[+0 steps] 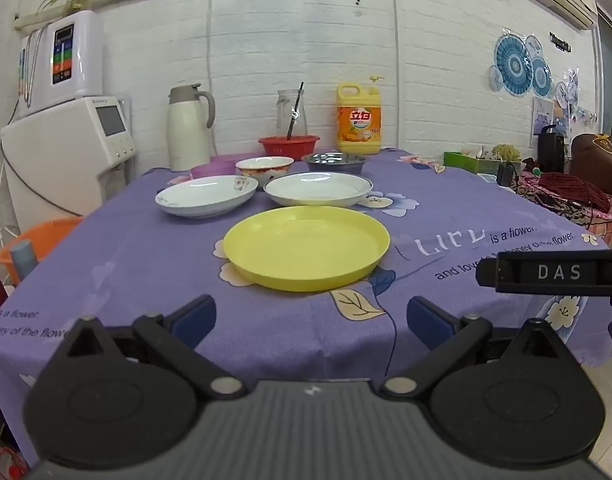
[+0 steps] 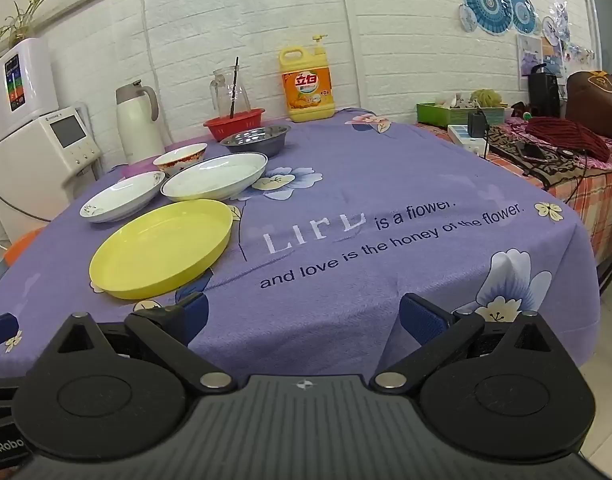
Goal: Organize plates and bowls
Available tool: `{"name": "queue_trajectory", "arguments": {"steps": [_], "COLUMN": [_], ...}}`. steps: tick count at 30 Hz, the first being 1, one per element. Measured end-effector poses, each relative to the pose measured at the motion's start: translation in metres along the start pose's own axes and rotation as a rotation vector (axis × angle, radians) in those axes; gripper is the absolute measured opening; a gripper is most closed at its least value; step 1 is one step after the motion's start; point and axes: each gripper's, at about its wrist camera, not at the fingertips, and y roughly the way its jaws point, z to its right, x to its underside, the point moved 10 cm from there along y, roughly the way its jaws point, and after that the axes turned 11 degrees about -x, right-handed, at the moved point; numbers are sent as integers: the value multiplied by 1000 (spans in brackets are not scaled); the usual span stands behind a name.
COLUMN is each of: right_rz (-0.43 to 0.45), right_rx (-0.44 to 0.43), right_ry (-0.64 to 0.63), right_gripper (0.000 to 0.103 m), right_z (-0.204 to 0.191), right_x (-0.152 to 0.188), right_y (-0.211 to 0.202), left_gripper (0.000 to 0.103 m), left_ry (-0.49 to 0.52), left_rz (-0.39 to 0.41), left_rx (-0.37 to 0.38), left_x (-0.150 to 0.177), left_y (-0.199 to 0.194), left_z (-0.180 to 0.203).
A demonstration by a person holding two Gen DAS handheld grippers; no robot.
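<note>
Both grippers are spread wide and holding nothing right now. Left gripper point(image 1: 311, 318) sits low centre of its frame, hanging off the near edge of the tabletop point(image 1: 465, 300) and aimed straight at the yellow plate point(image 1: 306, 246), which is the closest dish and dead centre, so I'd guess that's the first pick. Right gripper point(image 2: 304, 316) is also at bottom centre of its view, but it's facing the bare stretch of purple cloth with the lettering, well apart from the dishes, which all sit in the left half of that frame. Looks like that open patch is where a stack could go.

Behind the yellow plate are two white plates side by side: the flowered white plate point(image 1: 206, 198) left, the blue-rimmed white plate point(image 1: 317, 190) right. Further back, the red-patterned bowl point(image 1: 264, 168) and the steel bowl point(image 1: 333, 162). Everything's laid out singly, nothing nested yet, so sorting hasn't really started. Detergent bottle point(image 1: 358, 120) and thermos jug point(image 1: 188, 128) hug the wall, out of the way.
</note>
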Motion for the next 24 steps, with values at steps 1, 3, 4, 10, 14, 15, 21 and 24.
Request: {"name": "queue_trajectory", "arguments": {"steps": [1,3,4,10,14,15,21,24], "right_rz": [2,0,-1,-6,-1,-2,-9,-11], "right_rx": [1,-1,-2,-7,-7,-8,-20,-21], "right_ry": [-4,-3,0,1,-10,-12,-12,-12], "right_gripper": [103,103,103,103,103,103,103,103], "right_z": [0,0,0,-4,-4,-5,-7,-8], "right_x": [0,0,1,0,0,0,2,1], "right_y": [0,1,1,-3,-2,-2,1,2], "left_gripper": [101,101,101,101,101,101,101,101], "left_ry": [0,0,1,-9,-25,-25,-21,-16], "left_rz": [0,-3,-4,-1,-12,-10,3,7], "left_rx": [0,2,-1,9,11,6,-21,-21], "left_x": [0,1,1,2,2,2,0,0], "left_y": [0,0,0,0,2,3,1,1], "left_z": [0,0,0,0,-2,-3,-6,-5]}}
